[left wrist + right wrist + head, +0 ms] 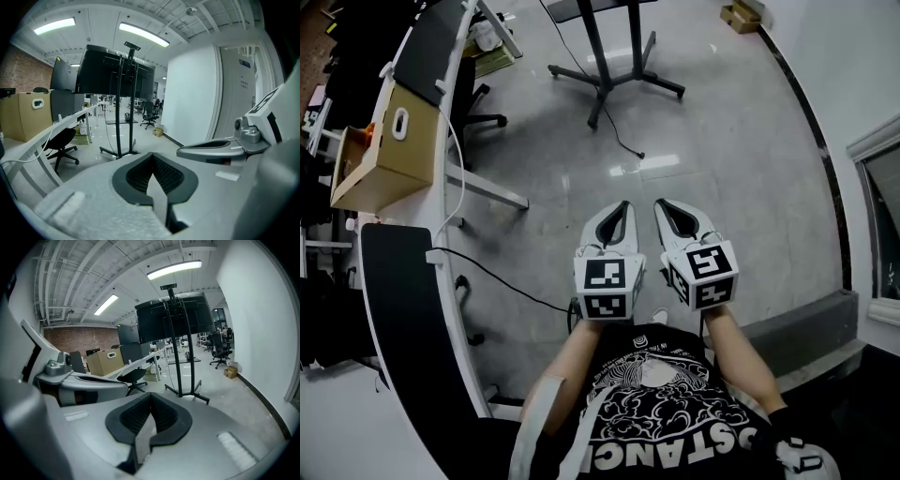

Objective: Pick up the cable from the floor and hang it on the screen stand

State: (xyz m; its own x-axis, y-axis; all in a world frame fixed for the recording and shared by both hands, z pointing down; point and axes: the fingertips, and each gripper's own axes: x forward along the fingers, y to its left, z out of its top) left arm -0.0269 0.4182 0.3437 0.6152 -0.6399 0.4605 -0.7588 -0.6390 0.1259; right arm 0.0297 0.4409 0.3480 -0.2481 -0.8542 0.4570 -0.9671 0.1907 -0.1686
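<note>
A thin black cable (619, 136) trails from under the screen stand (611, 77) across the grey floor and ends in a small plug. The stand's black post and legs stand at the top of the head view; it carries a dark screen (115, 72) and also appears as the stand (182, 359) in the right gripper view. My left gripper (621, 208) and right gripper (667, 206) are held side by side in front of me, well short of the cable. Both are shut with nothing between their jaws. In their own views, the left gripper (152, 158) and right gripper (151, 398) point toward the stand.
A long white desk (441, 216) runs down the left, with a cardboard box (384, 150) and a dark monitor on it. An office chair (473, 98) stands beside it. Another black cable (492, 278) runs from the desk. A white wall (853, 84) borders the right.
</note>
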